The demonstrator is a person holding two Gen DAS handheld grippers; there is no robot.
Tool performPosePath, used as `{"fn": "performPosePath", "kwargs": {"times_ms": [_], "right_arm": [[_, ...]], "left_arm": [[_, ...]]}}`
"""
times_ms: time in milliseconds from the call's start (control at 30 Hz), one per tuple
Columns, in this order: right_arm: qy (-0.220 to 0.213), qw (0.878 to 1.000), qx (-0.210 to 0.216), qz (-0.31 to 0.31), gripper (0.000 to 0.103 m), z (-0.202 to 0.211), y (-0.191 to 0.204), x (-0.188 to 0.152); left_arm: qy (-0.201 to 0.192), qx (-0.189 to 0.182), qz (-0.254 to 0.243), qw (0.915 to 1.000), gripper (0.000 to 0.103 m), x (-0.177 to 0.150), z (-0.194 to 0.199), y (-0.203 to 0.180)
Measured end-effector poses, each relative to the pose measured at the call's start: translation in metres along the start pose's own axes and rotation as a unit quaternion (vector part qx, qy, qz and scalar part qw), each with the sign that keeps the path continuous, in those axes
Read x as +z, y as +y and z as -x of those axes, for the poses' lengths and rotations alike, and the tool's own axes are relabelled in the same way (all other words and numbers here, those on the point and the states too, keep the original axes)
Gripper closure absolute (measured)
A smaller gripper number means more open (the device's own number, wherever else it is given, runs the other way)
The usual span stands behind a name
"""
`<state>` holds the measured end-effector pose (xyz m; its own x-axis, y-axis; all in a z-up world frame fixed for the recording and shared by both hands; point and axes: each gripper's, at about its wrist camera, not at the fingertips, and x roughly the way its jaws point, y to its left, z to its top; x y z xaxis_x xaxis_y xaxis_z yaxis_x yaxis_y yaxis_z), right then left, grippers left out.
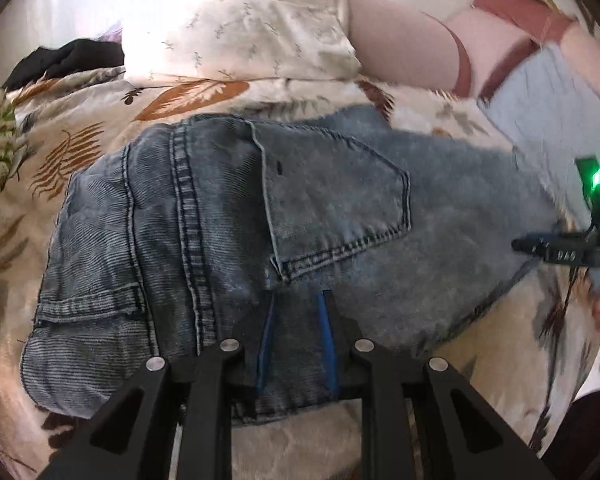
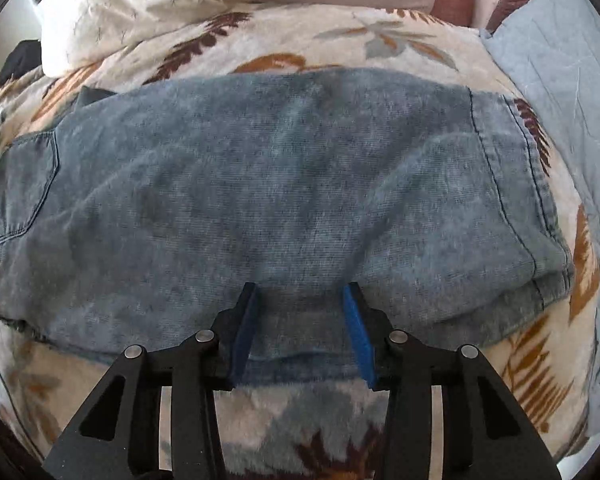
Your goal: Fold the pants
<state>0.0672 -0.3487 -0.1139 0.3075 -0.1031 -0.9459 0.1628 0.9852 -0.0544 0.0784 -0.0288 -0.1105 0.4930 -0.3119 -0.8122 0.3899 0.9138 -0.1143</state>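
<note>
Steeply downward, both hand-held grippers [image 1: 296,300] [image 2: 302,292] over folded jeans [image 2: 260,180].

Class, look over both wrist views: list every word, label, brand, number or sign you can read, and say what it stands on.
None can be read with certainty.
Pale raised marks on the black right gripper, seen in the left wrist view: too blurred to read.
Faded blue denim jeans: no label or brand patch shows.
Cream leaf-print blanket: only a pattern, no text.
White pillow with small sprig print: no text.
</note>
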Motion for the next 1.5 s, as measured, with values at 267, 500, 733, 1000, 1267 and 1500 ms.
{"fn": "performPosePath", "kwargs": {"times_ms": [267,500,733,1000,1267,1500], "right_arm": [[0.006,1.0,0.018,0.001,0.061,0.008,-0.003,-0.02],[0.007,1.0,0.018,0.002,0.061,0.013,0.001,-0.03],[0.01,1.0,0.014,0.005,0.06,0.009,0.002,-0.025],[-0.066,0.99,0.125,0.013,0.059,0.053,0.019,-0.005],[-0.113,0.965,0.236,0.023,0.056,0.061,0.081,0.068],[-0.058,0.966,0.251,0.036,0.056,0.016,0.13,0.139]], "left_arm": [[0.02,-0.023,0.007,0.9995,0.081,-0.013,0.008,0.006],[0.018,-0.032,0.036,0.9987,0.081,-0.012,0.009,0.009],[-0.01,-0.041,0.038,0.9984,0.078,-0.007,0.027,0.007],[-0.109,-0.068,-0.004,0.9916,0.07,0.007,0.054,-0.025],[-0.077,-0.09,-0.027,0.9926,0.07,0.01,0.019,-0.045],[-0.056,-0.106,-0.038,0.992,0.07,0.011,0.003,-0.047]]}}
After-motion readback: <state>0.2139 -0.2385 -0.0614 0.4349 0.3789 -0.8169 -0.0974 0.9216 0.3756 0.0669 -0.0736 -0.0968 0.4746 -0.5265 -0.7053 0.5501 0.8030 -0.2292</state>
